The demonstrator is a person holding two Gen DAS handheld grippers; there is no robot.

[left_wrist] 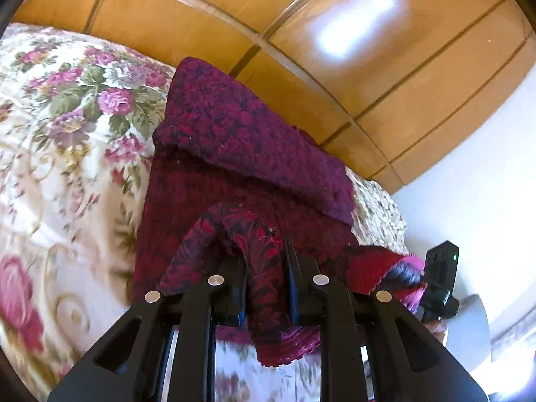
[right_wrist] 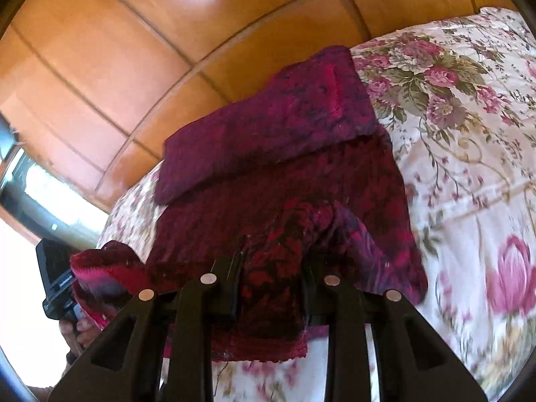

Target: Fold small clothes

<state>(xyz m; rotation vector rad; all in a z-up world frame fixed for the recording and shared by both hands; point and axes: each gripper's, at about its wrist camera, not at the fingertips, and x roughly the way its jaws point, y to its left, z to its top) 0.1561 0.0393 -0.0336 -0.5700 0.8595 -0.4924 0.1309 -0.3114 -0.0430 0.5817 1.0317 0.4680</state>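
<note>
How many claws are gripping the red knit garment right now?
2. The left claw pinches the red knit garment's near hem on one side; the right claw pinches the same hem on the other. Nothing else holds it.

Lighting: bright daylight in both of your views. Glare: two white patches on the glossy wooden panelling (left_wrist: 351, 33) at top centre and upper right of the left wrist view; a softer sheen at upper centre of the right wrist view. Overexposure: white wall at right of the left view; window area (right_wrist: 50, 197) at left of the right view. Blur: floral bedspread (left_wrist: 50, 201) smeared toward lower left, and at lower right of the right view. Distortion: strong fisheye curving of panel seams, dark vignette in your frame corners
</note>
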